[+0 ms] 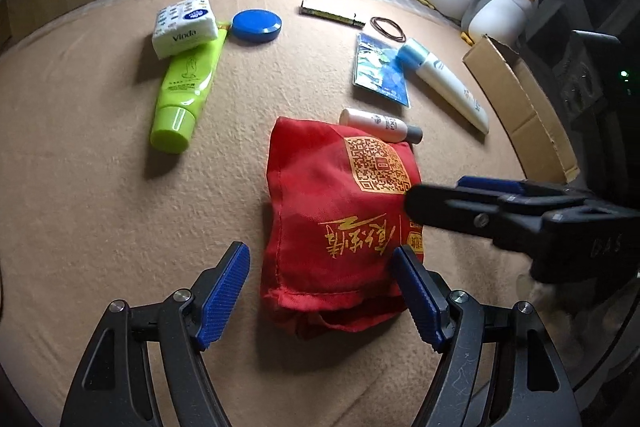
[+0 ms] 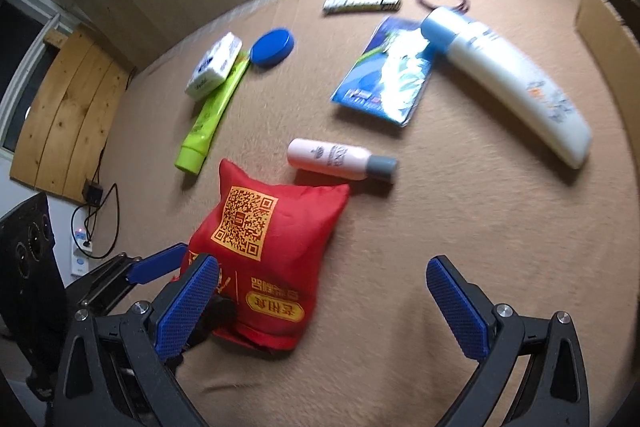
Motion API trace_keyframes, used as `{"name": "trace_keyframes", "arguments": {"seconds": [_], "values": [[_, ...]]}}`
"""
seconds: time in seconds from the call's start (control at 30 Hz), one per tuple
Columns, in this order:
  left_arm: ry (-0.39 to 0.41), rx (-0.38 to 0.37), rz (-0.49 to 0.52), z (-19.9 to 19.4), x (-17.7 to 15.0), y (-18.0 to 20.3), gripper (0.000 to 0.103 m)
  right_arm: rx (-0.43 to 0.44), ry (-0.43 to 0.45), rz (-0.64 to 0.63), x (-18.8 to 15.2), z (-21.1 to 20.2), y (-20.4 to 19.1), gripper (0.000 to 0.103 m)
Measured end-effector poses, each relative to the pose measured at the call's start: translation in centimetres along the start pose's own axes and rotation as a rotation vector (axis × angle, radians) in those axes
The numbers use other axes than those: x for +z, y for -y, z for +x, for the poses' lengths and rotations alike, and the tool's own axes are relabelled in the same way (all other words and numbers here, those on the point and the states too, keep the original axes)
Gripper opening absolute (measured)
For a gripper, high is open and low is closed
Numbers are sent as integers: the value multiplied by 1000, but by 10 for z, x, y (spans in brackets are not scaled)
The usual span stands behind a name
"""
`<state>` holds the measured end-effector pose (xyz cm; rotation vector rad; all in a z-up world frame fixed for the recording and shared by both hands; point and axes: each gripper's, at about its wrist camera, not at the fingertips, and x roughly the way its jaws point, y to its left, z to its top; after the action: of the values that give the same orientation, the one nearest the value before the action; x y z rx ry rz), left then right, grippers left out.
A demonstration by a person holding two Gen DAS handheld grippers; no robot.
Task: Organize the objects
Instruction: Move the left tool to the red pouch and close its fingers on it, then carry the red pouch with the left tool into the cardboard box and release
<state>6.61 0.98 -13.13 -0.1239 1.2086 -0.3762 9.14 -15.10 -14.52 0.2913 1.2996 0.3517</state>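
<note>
A red cloth bag [image 1: 332,219] with a gold QR print lies on the tan table mat [image 1: 100,207], its open hem towards me. My left gripper [image 1: 320,293] is open and straddles that hem: the right pad overlaps the bag's corner and the left pad stands clear. In the right wrist view the bag [image 2: 264,247] sits low and left. My right gripper [image 2: 322,303] is wide open, its left finger over the bag's near corner. The right gripper [image 1: 436,193] reaches in over the bag's right edge. A blue pad [image 2: 154,269] of the left gripper shows beside the bag.
A pink bottle [image 2: 340,159] lies just behind the bag. Farther back are a green tube [image 1: 184,95], tissue pack [image 1: 184,27], blue lid [image 1: 256,25], blue packet [image 1: 380,71], white tube [image 1: 444,83], hair bands [image 1: 387,27] and a strip [image 1: 332,15]. A cardboard box [image 1: 520,103] stands right.
</note>
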Motion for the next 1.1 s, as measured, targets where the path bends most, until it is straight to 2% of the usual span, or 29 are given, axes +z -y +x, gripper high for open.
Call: {"name": "trace_keyframes", "arguments": {"seconds": [0.17, 0.33, 0.4, 0.57, 0.83, 1.1], "values": [[7, -24, -25, 2, 2, -1, 77, 35, -38, -5, 1, 14, -9, 103], [9, -48, -47, 3, 0, -3, 71, 59, -45, -27, 3, 17, -16, 100], [10, -51, -46, 3, -1, -2, 69, 68, -55, -32, 4, 19, -18, 91], [3, -61, -53, 4, -4, -1, 61, 112, -77, -39, 5, 20, -22, 75], [24, -45, -46, -1, -5, 15, 58, 81, -41, -87, 5, 6, -25, 72], [82, -53, -11, -17, 7, 54, 56, 71, 38, -106, 7, -34, -11, 72]]}}
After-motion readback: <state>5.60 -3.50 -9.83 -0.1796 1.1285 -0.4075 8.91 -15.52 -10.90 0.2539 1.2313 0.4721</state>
